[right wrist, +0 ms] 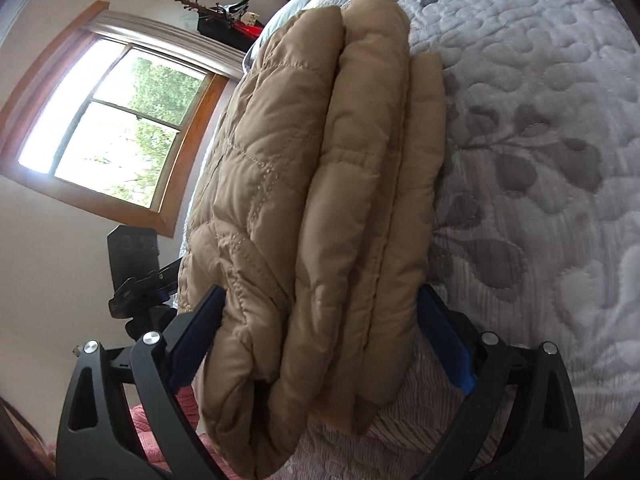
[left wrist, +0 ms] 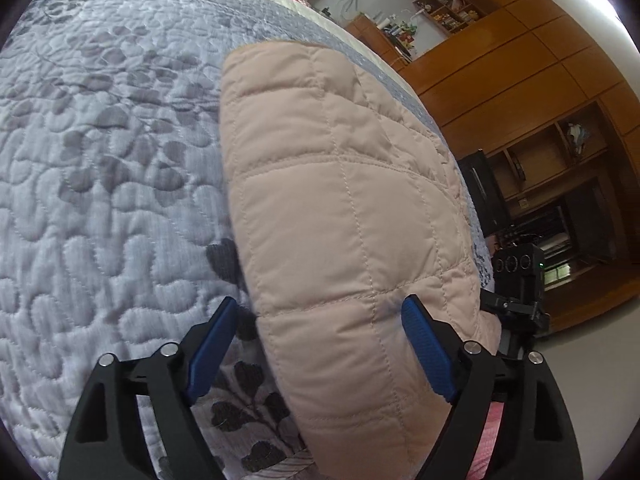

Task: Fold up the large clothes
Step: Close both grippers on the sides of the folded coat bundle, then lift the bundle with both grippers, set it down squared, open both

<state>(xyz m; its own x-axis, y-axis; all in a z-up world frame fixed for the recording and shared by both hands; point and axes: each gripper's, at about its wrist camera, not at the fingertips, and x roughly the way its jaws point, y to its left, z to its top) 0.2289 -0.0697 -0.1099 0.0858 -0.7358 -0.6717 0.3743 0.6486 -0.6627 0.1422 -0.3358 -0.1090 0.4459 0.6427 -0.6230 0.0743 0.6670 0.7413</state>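
Now we are spreading both jaws wide: left gripper (left wrist: 316, 316) and right gripper (right wrist: 320, 308) straddling the folded quilted jacket (left wrist: 340, 200), its underside hidden against the bedspread (left wrist: 100, 160).

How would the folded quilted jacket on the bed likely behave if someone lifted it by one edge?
The jacket is puffy and stitched into soft panels, so it would probably sag and unfold. Its stacked layers look loose, so they may slide apart. It seems light for its bulk.
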